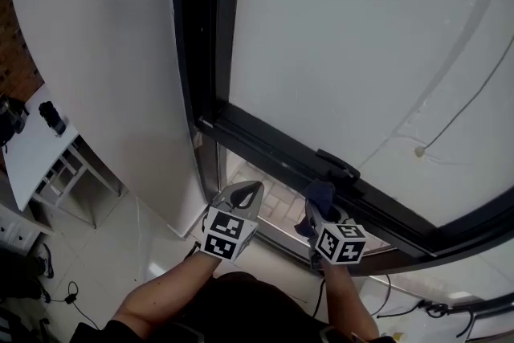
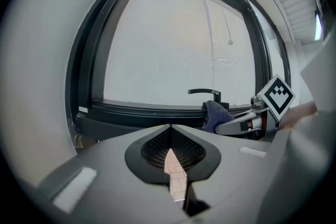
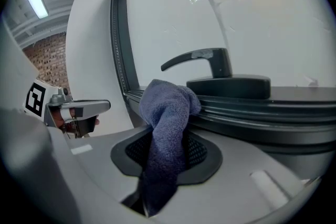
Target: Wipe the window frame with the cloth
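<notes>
The black window frame (image 1: 265,142) runs diagonally across the head view, with a black handle (image 1: 337,165) on its bottom rail. My right gripper (image 1: 322,214) is shut on a dark blue cloth (image 1: 320,191). In the right gripper view the cloth (image 3: 167,113) sticks up from the jaws, and its bunched top presses on the bottom rail (image 3: 252,113) just left of the handle (image 3: 205,60). My left gripper (image 1: 247,191) hovers below the rail, left of the right one. Its jaws are shut and hold nothing (image 2: 170,128).
A white wall pillar (image 1: 104,52) stands left of the window. A white table (image 1: 36,144) with dark objects is at the lower left. Cables (image 1: 68,293) lie on the tiled floor. A thin cord with a pull (image 1: 419,150) hangs across the pane.
</notes>
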`<state>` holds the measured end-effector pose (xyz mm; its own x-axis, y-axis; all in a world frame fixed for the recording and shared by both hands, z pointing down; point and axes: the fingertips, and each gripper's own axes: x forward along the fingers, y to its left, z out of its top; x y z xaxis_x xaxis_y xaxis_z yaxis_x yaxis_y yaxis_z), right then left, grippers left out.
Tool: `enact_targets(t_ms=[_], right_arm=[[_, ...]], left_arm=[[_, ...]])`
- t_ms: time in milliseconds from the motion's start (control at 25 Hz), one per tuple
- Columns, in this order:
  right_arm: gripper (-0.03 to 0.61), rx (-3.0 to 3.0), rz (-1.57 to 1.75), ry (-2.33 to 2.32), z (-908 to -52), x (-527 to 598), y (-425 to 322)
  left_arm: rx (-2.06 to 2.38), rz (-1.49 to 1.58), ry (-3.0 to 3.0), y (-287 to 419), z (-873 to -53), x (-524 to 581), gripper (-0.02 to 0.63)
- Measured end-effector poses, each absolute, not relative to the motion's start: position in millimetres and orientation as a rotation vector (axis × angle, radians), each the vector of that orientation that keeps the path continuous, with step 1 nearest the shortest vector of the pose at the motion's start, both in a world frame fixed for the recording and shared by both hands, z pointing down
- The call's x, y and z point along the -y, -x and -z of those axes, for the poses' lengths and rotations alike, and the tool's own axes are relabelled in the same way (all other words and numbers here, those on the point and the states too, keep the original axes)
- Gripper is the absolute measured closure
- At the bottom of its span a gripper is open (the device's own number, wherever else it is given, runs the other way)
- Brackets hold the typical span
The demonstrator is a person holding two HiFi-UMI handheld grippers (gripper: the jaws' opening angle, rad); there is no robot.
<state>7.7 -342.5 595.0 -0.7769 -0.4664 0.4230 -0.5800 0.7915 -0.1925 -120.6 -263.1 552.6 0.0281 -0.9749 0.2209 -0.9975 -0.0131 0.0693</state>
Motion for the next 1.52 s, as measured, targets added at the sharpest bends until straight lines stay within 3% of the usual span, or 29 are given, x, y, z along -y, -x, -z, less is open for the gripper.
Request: enact_targets(t_ms=[1520], right_arm=[[0.463, 2.620, -0.463, -0.643, -600, 310, 194]], left_arm=[[2.159, -0.125, -1.916, 288, -560, 195, 0.614]])
